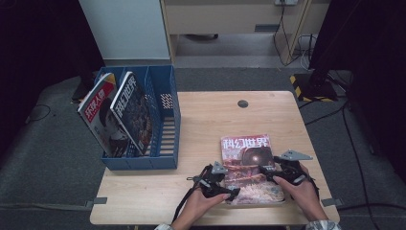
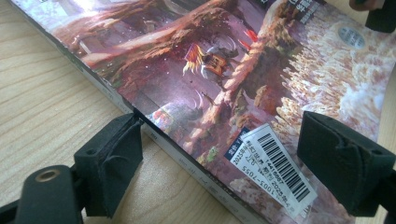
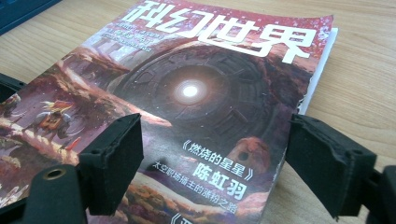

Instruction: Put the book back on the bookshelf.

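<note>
In the high view, we find a magazine (image 1: 249, 167) lying flat on the near right part of the wooden table (image 1: 201, 120). The left gripper (image 1: 225, 189) rests at the magazine's near left corner, and the right gripper (image 1: 268, 171) sits over its right half. A blue file rack (image 1: 165, 143) stands at the table's left side and holds two upright magazines (image 1: 117, 112) that lean in its compartments.

In the left gripper view, we see the jaws standing wide apart. The left pad (image 2: 114, 158) touches the spine edge of the magazine (image 2: 210, 70), while the right pad (image 2: 343, 158) sits over the cover. A barcode label (image 2: 275, 168) lies between them. Nothing is clamped.

In the right gripper view, we see the jaws wide apart above the cover of the magazine (image 3: 201, 93), which is not gripped. The left pad (image 3: 114, 161) stands over the cover, and the right pad (image 3: 327, 158) stands at the magazine's right edge.
</note>
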`<state>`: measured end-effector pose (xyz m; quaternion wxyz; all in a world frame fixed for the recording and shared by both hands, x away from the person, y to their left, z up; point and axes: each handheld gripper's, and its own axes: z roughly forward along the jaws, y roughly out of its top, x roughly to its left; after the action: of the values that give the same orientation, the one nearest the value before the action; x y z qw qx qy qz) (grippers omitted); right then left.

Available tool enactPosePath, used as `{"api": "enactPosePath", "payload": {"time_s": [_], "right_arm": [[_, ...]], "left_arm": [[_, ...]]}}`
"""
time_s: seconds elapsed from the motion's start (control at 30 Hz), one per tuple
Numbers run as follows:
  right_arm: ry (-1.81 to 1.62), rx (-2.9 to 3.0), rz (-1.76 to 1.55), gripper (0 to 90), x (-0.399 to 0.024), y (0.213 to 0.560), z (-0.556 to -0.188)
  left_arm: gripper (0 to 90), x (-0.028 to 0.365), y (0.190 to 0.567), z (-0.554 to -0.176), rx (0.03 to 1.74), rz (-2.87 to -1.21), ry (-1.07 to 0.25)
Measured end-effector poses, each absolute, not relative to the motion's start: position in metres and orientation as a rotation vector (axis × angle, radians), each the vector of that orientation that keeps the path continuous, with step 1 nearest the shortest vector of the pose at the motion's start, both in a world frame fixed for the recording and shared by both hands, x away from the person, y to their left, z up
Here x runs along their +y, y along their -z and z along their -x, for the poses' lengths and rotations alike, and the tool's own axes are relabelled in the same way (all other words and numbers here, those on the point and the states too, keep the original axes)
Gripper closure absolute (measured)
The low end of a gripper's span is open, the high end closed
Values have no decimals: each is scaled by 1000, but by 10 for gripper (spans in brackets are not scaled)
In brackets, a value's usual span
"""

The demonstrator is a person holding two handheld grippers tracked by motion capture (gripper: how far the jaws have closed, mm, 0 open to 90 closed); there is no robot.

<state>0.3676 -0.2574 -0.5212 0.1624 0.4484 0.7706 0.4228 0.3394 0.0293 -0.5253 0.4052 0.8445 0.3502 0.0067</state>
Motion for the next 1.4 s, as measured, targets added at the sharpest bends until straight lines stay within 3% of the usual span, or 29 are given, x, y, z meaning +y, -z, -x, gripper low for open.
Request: {"api": "enactPosePath", "payload": {"time_s": [0.5,0.73,1.4], "right_arm": [[-1177,2239,-1196,287,-251,523,-364],[-1197,2243,-1228,198,-249,524,-377],[-1218,2261,-1235,209,-251,525,-406]], "left_arm": [[145,43,525,-354,920,-2119,9],[191,47,523,-358,918,-2118,-2],[160,51,512,-408,918,-2180,-86]]}}
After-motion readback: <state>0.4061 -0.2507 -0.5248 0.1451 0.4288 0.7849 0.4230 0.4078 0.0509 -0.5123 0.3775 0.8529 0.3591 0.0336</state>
